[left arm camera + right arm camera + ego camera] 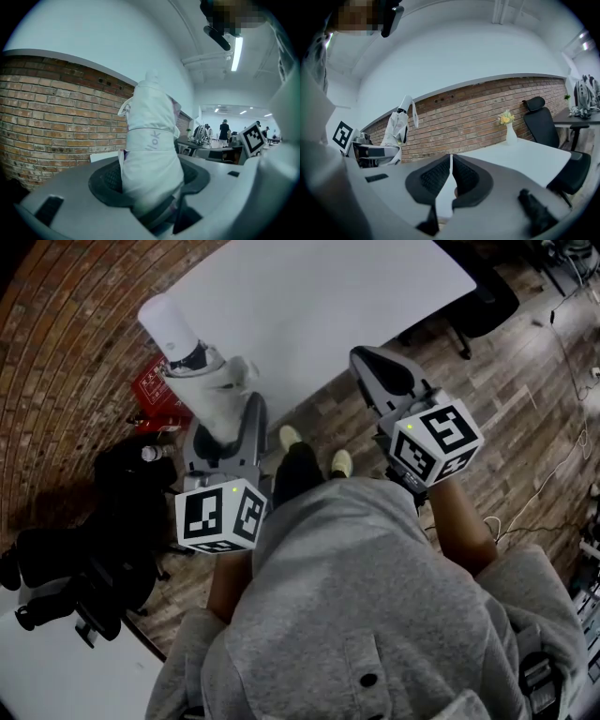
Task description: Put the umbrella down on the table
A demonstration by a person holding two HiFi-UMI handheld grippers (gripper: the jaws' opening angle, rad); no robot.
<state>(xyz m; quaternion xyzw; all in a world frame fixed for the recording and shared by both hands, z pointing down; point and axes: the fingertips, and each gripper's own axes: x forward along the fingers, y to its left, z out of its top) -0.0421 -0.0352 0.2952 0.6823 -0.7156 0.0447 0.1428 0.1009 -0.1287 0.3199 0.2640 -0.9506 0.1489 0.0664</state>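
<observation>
A folded white umbrella (200, 379) stands upright in my left gripper (223, 418), whose jaws are shut on its lower part. In the left gripper view the umbrella (151, 140) fills the space between the dark pads (108, 180), a strap wrapped round its middle. My right gripper (368, 362) is held level beside it, jaws shut with nothing between them; its pads (436, 176) meet at the tips. From the right gripper view the umbrella (395, 125) shows at the left. The white table (319, 306) lies ahead of both grippers, beyond my feet.
A small vase of yellow flowers (509, 127) stands on the table (529, 157) by the brick wall (478, 112). Black office chairs (483, 296) are at the table's far end and at my left (89, 559). A red item (155, 390) lies on the wood floor.
</observation>
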